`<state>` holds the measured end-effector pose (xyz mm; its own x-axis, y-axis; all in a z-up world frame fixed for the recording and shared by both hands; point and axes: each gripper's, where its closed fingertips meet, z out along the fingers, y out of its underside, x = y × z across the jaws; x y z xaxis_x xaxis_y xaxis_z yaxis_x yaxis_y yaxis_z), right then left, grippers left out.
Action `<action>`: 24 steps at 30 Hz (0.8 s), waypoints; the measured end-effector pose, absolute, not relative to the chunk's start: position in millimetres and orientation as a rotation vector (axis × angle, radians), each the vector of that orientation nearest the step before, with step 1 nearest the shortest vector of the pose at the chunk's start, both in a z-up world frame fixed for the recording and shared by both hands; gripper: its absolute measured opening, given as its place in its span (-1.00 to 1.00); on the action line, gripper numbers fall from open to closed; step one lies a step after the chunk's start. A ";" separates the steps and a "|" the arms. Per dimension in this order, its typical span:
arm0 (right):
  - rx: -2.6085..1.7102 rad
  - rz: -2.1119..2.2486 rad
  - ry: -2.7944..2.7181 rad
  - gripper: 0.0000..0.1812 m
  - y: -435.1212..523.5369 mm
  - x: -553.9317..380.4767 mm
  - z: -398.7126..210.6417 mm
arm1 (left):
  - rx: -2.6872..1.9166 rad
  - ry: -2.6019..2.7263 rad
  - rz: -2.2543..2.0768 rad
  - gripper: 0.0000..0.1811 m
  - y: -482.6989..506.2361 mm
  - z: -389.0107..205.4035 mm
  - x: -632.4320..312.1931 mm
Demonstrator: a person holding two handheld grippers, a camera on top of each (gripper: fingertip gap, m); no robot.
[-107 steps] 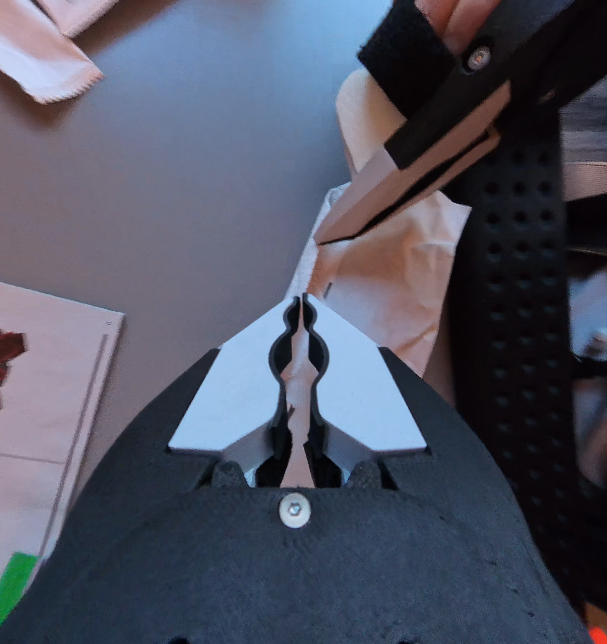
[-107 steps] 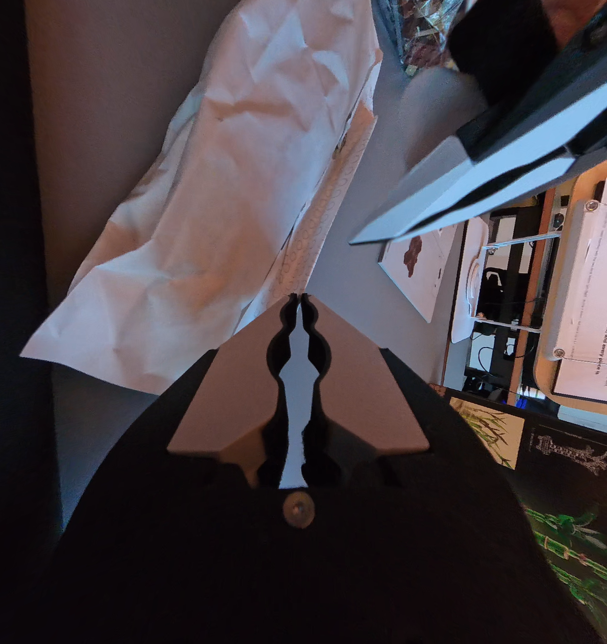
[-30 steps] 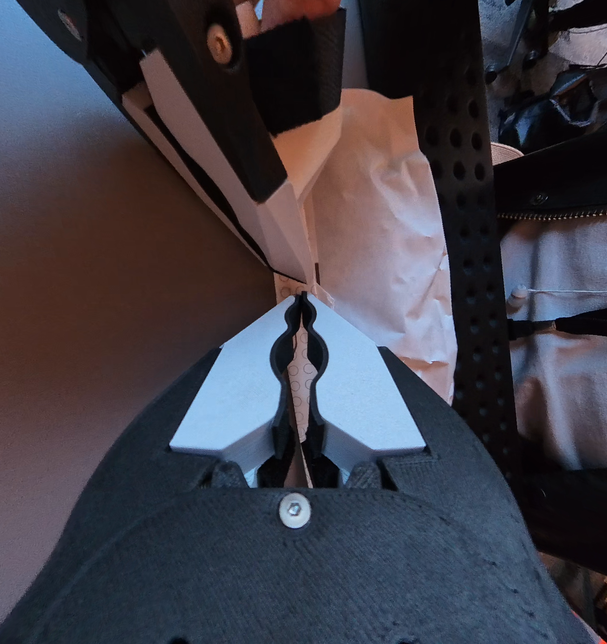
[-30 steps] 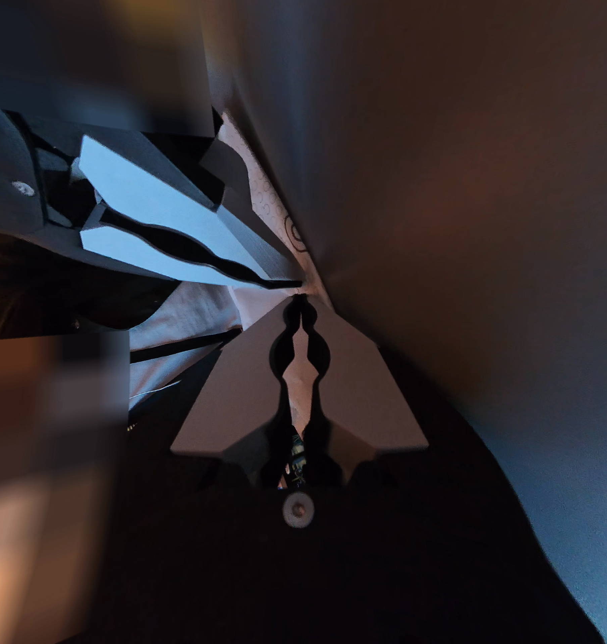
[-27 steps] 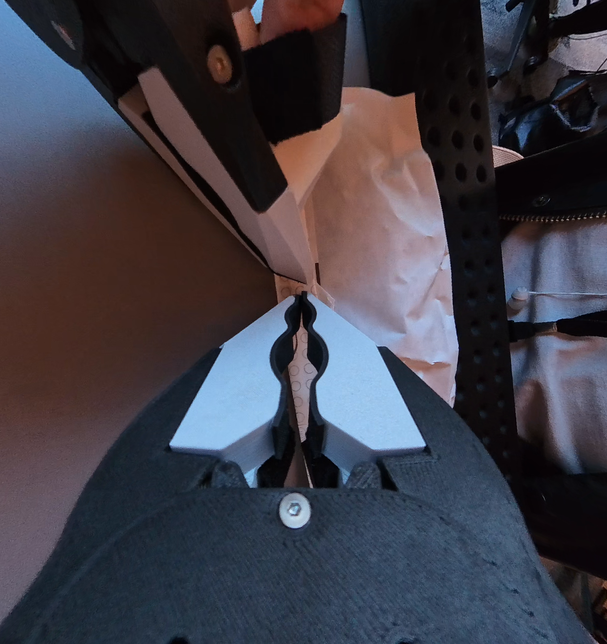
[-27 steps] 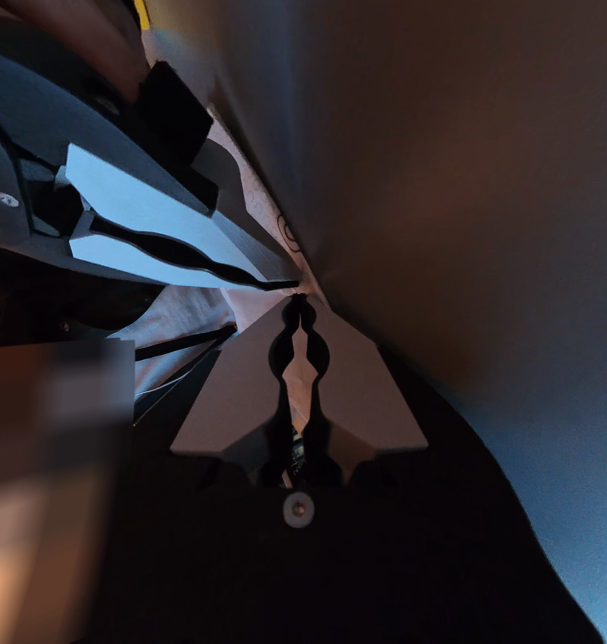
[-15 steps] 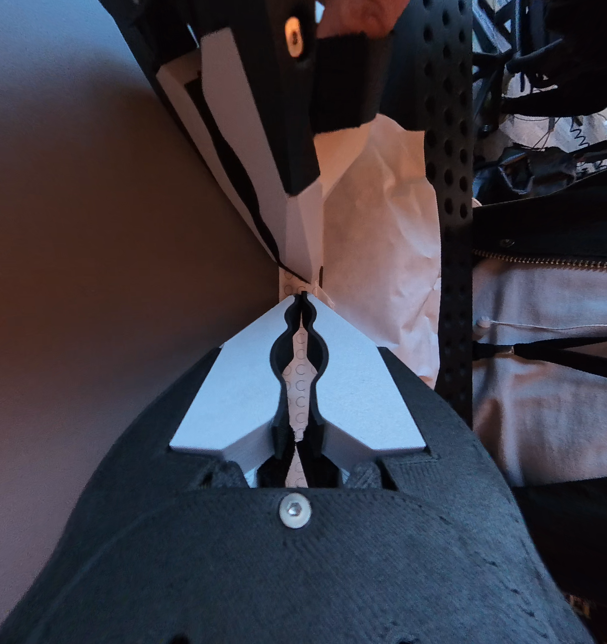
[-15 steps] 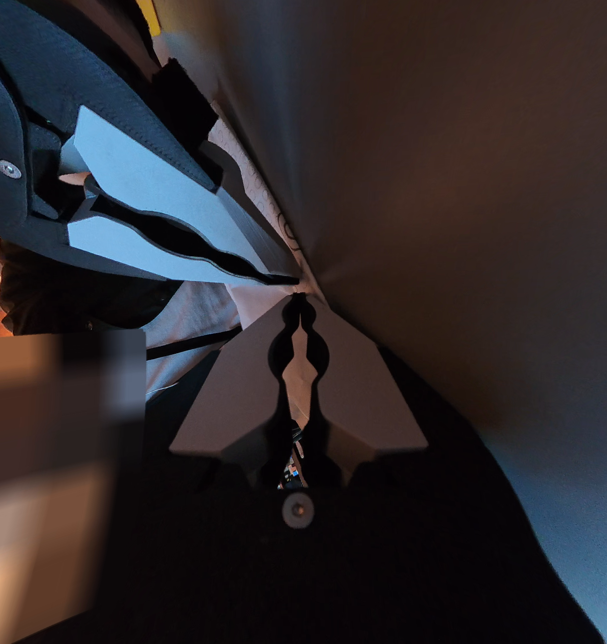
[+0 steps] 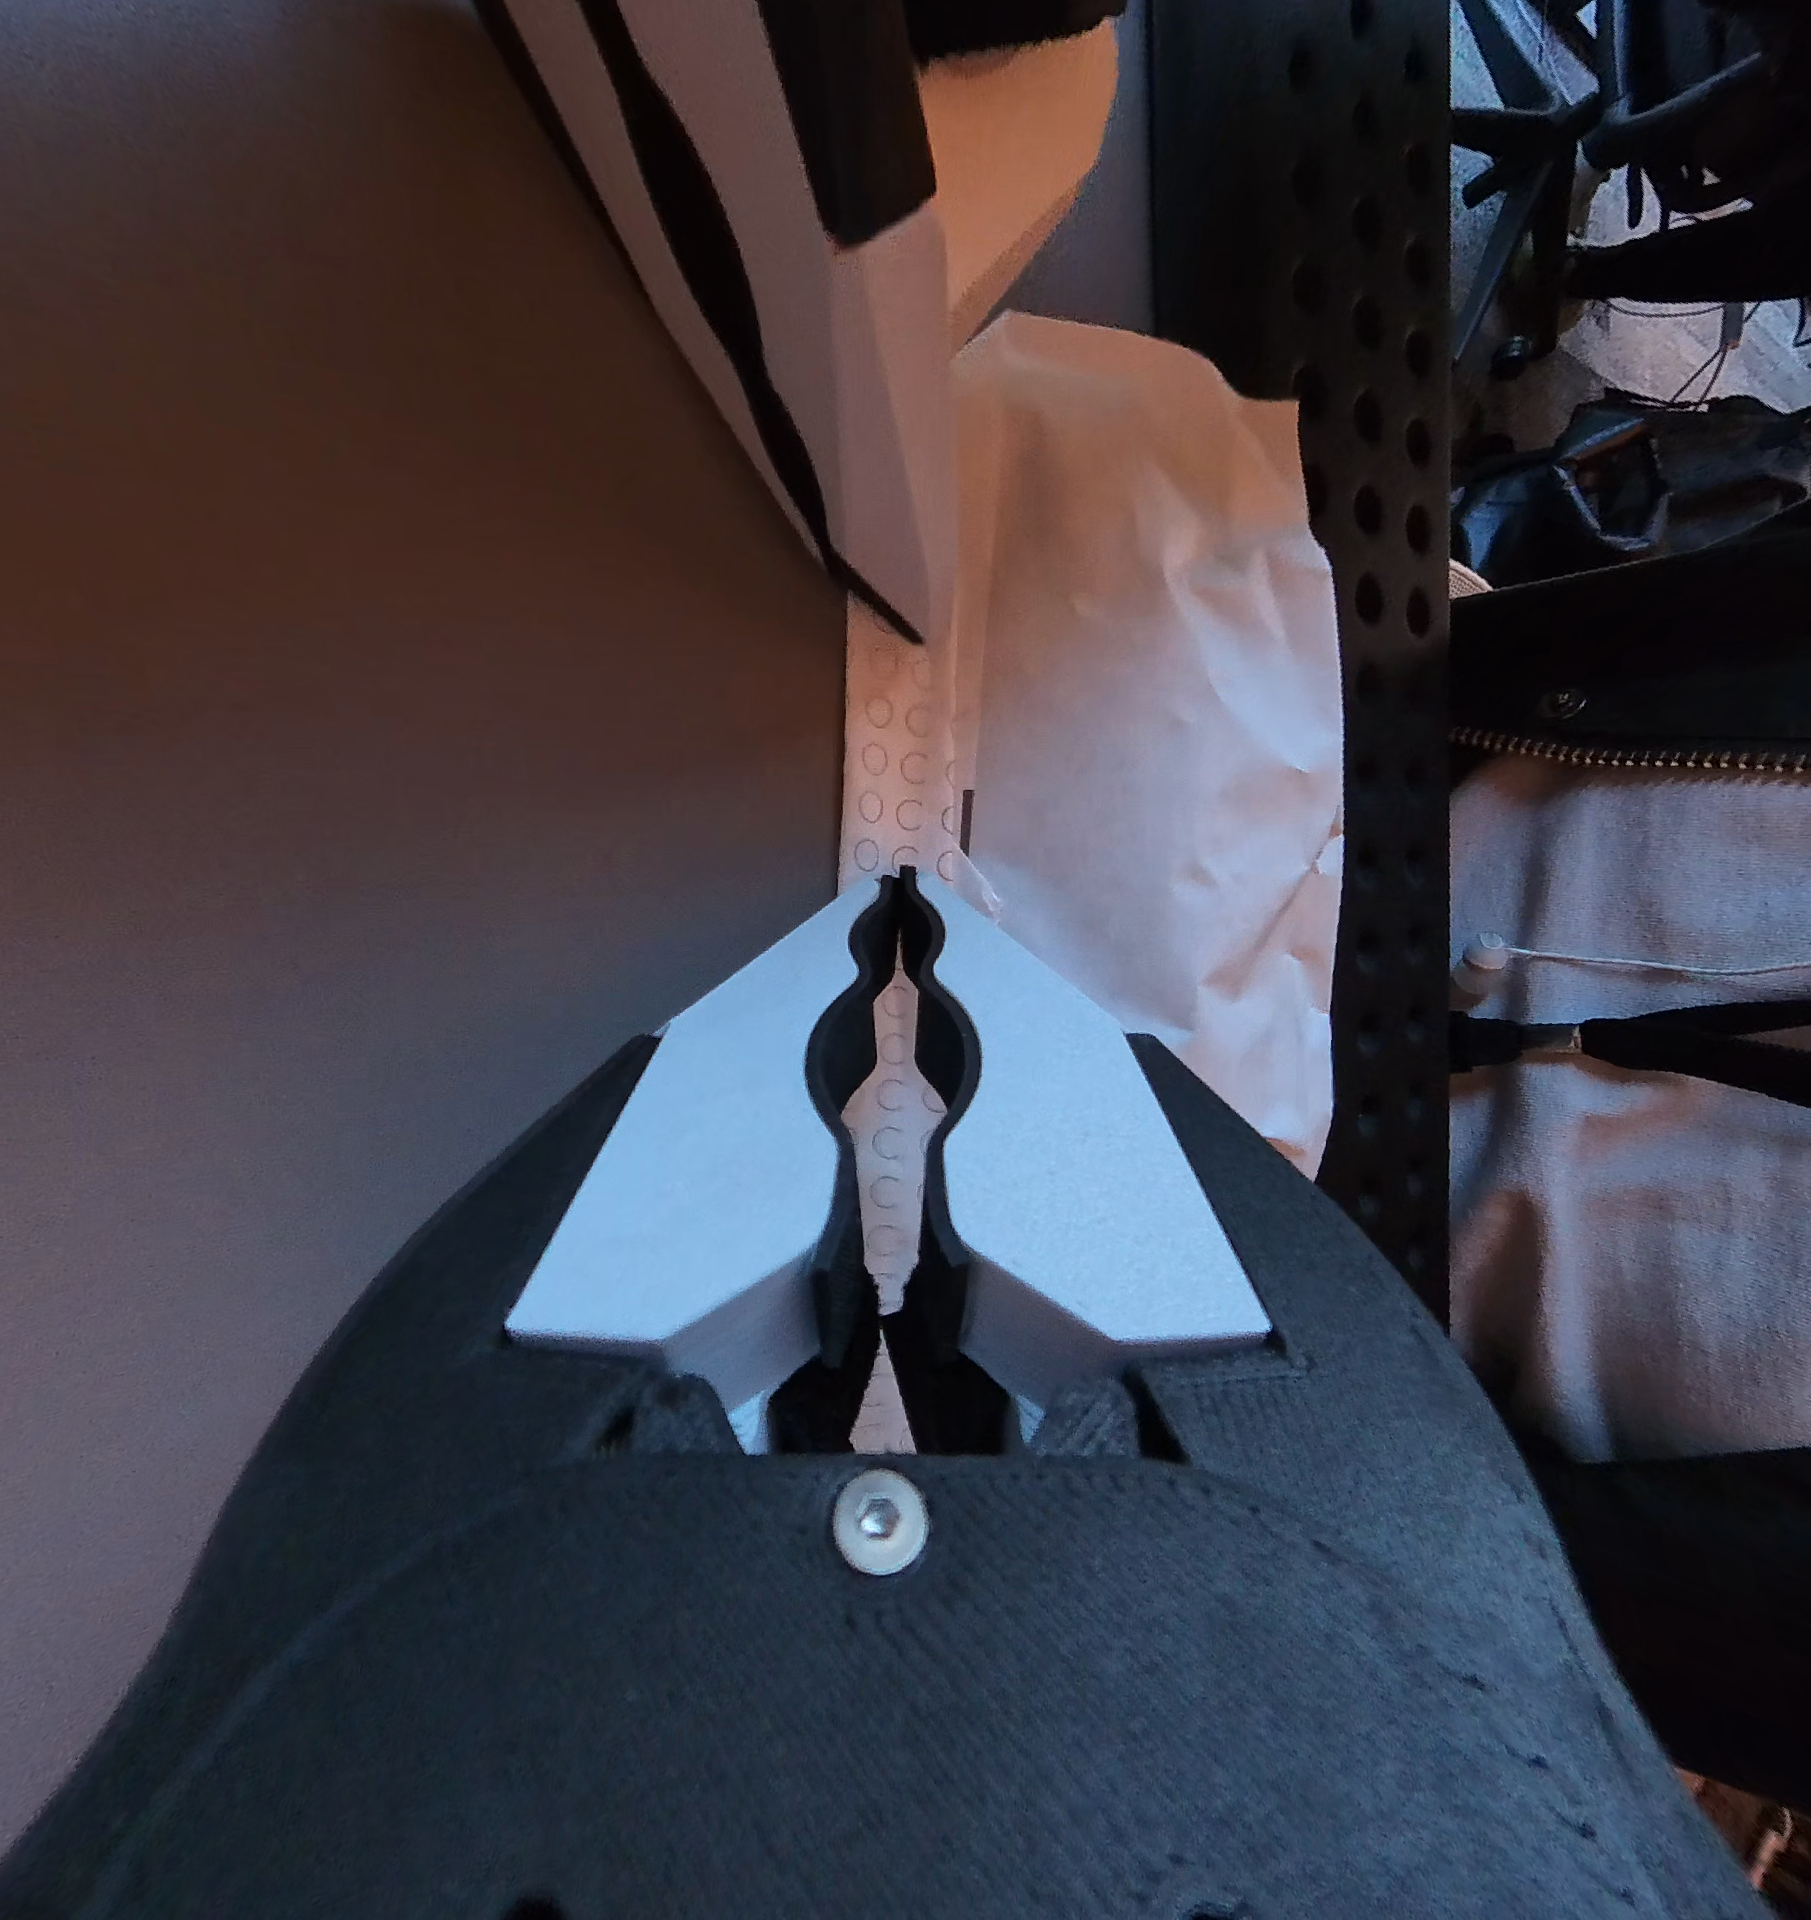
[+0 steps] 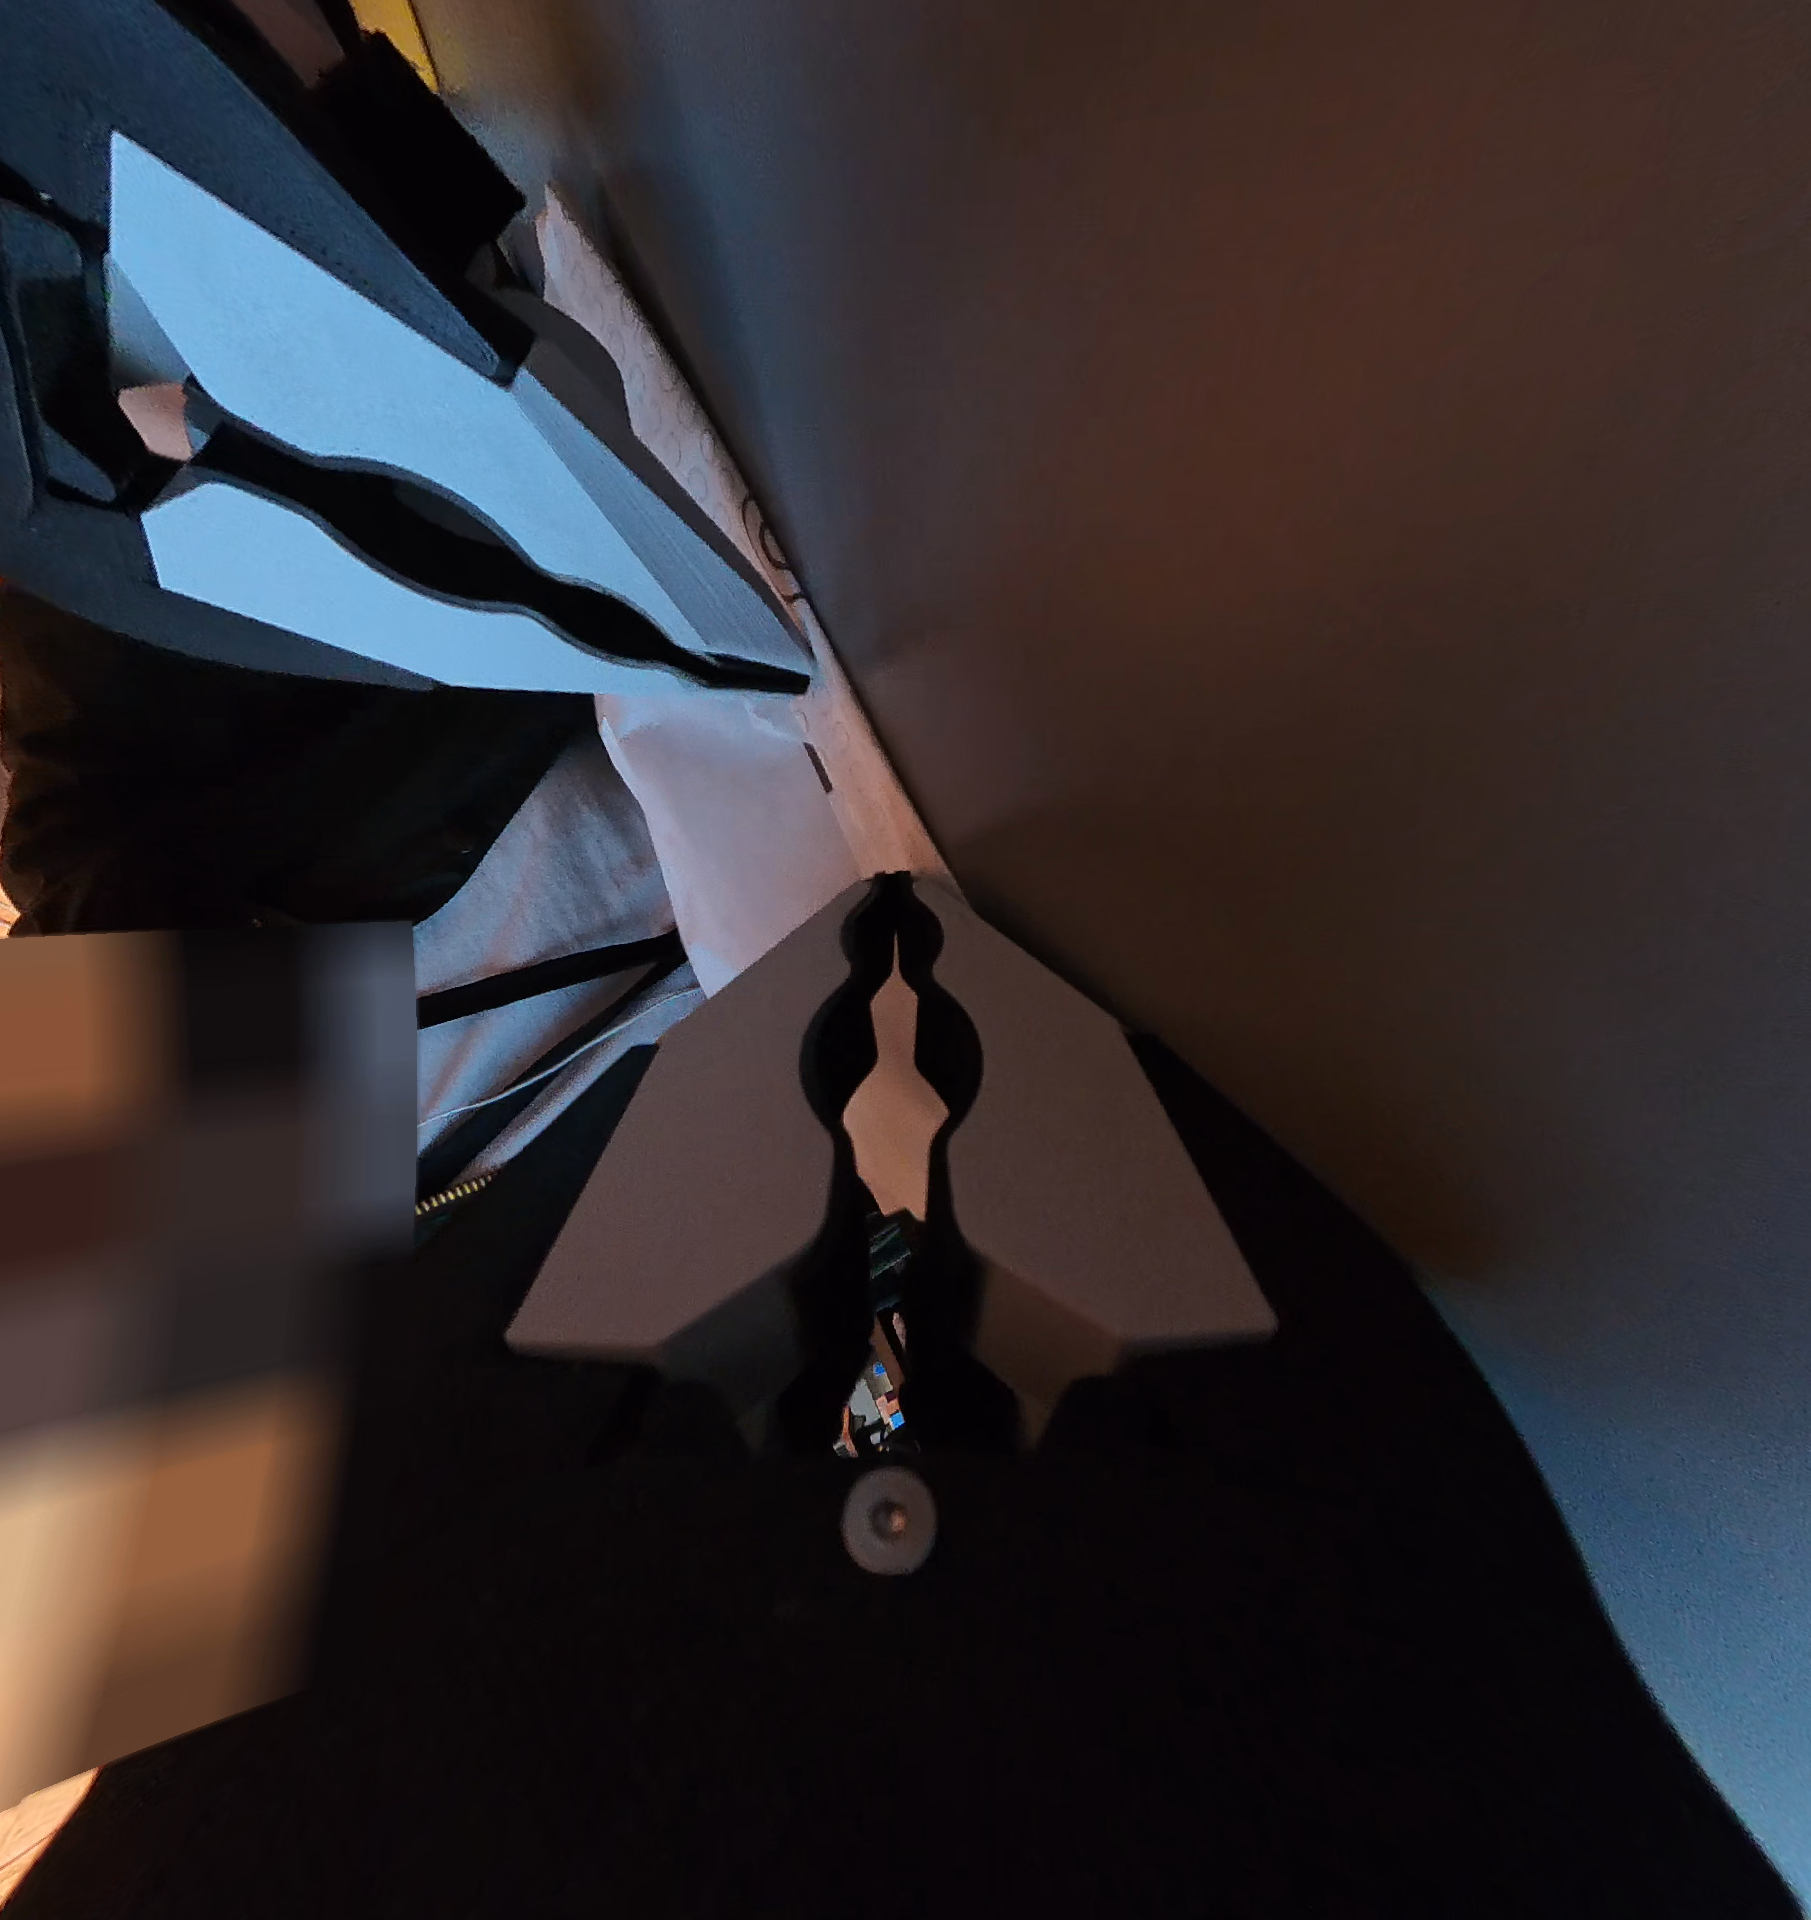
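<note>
The left gripper (image 9: 899, 883), at frame centre, pinched the bag's (image 9: 1140, 727) circle-printed strip (image 9: 896, 769). The right gripper (image 10: 893, 883) clamped the same strip (image 10: 672, 416) farther up, against the grey surface (image 9: 309, 727).

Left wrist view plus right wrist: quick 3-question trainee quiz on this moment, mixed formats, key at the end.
1. True or false: the left gripper is shut on the paper bag.
2. Multiple choice: the strip of the bag between the two grippers is printed with A) stripes B) small circles C) nothing.
3. Fill in: in the left wrist view, the right gripper pinches the bag's edge ___ the left gripper's fingers.

Key: 1 true; 2 B; 3 above.
</note>
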<state>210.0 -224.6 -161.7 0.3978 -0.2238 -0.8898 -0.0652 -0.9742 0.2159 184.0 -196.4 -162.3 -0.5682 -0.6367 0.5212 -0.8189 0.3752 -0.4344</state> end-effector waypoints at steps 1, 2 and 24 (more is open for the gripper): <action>2.503 -1.627 -0.261 -0.99 -226.1 211.4 -161.8 | 1.291 -2.374 0.983 -1.00 -196.2 -162.3 184.2; 2.505 -1.625 -0.261 -0.99 -227.6 212.9 -161.9 | 1.293 -2.375 0.984 -1.00 -195.9 -162.4 184.5; 2.886 -1.552 -0.078 -0.98 -244.0 220.9 -164.6 | 1.315 -2.400 1.000 -1.00 -195.0 -162.5 187.7</action>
